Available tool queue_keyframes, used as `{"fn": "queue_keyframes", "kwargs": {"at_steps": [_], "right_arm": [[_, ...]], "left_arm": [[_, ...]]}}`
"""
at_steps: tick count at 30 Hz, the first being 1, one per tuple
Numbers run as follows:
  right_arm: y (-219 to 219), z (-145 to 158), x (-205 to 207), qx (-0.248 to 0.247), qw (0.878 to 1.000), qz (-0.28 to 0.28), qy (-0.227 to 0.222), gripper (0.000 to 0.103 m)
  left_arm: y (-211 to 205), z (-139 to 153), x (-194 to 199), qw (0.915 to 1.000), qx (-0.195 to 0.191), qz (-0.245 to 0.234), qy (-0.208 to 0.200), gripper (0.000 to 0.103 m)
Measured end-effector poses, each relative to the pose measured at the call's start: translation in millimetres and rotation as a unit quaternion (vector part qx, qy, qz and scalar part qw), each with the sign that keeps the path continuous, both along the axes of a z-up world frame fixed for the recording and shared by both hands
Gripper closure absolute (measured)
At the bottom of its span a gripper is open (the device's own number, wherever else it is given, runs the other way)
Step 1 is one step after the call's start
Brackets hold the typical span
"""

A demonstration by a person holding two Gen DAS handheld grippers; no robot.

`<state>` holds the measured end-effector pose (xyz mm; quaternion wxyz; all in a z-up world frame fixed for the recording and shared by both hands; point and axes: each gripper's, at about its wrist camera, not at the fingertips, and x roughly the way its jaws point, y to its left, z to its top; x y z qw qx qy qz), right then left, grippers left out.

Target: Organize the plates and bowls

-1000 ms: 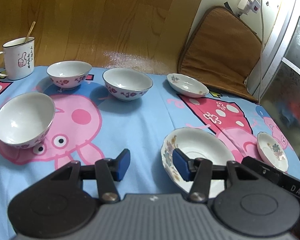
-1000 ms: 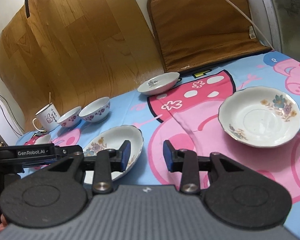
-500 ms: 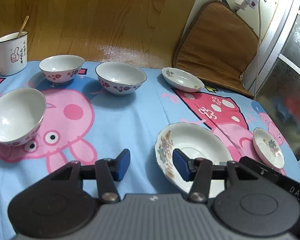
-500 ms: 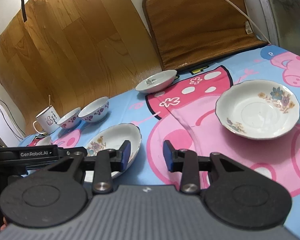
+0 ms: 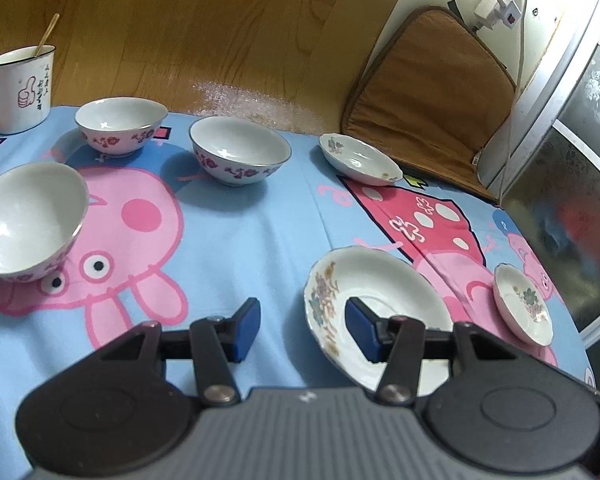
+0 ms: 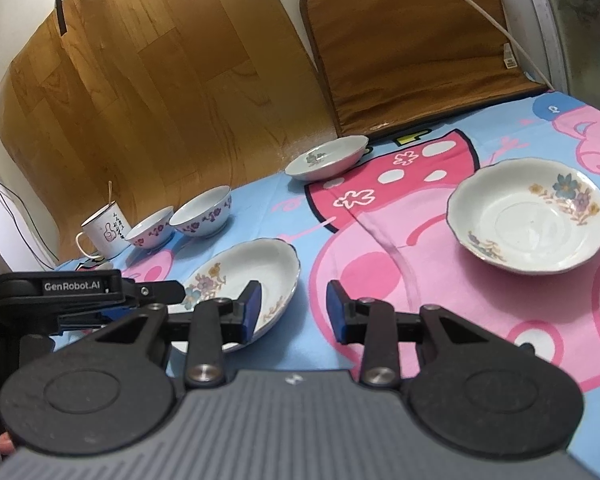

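Note:
On the cartoon-print cloth stand three white bowls with purple flowers: one near left (image 5: 28, 220), two further back (image 5: 122, 126) (image 5: 240, 150). Three shallow flowered plates lie apart: a near one (image 5: 376, 312), a far one (image 5: 358, 160) and one at the right (image 5: 522, 304). My left gripper (image 5: 302, 330) is open and empty, its right pad hovering over the near plate's left side. My right gripper (image 6: 294, 310) is open and empty above bare cloth, between the near plate (image 6: 244, 276) and the right plate (image 6: 528, 220). The far plate (image 6: 328, 158) and two bowls (image 6: 202, 216) (image 6: 150, 232) lie beyond.
A white mug (image 5: 20, 88) with a stick in it stands at the back left. A wood-grain board and a brown cushion (image 5: 432, 92) lean on the wall behind the table. The table's right edge (image 5: 580, 344) runs beside a glass door. The left gripper's body (image 6: 80, 292) shows in the right wrist view.
The left wrist view has tilted slightly, so the dishes sit a little differently in frame. No dish has moved and both grippers keep the same gap.

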<state>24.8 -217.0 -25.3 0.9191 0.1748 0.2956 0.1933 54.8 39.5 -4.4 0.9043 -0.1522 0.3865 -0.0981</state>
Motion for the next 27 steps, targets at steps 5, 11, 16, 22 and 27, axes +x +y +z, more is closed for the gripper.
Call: {"fn": "queue_keyframes", "kwargs": {"at_steps": [5, 11, 16, 22, 27], "right_arm": [[8, -4, 8, 0.001, 1.0, 0.012, 0.011, 0.064], [11, -13, 14, 0.014, 0.999, 0.023, 0.029, 0.083], [2, -10, 6, 0.001, 1.0, 0.0, 0.015, 0.083], [-33, -1, -12, -0.005, 0.998, -0.065, -0.027, 0.083], [-64, 5, -22, -0.027, 0.99, -0.126, -0.057, 0.083]], "left_arm": [[-13, -7, 10, 0.9998, 0.014, -0.003, 0.016, 0.059], [-25, -7, 10, 0.9993, 0.032, -0.008, 0.017, 0.08], [-42, 7, 7, 0.999, 0.033, -0.03, 0.0, 0.081], [-92, 18, 20, 0.9947, 0.052, -0.087, -0.016, 0.081], [-140, 22, 36, 0.9888, 0.05, -0.138, -0.027, 0.08]]}}
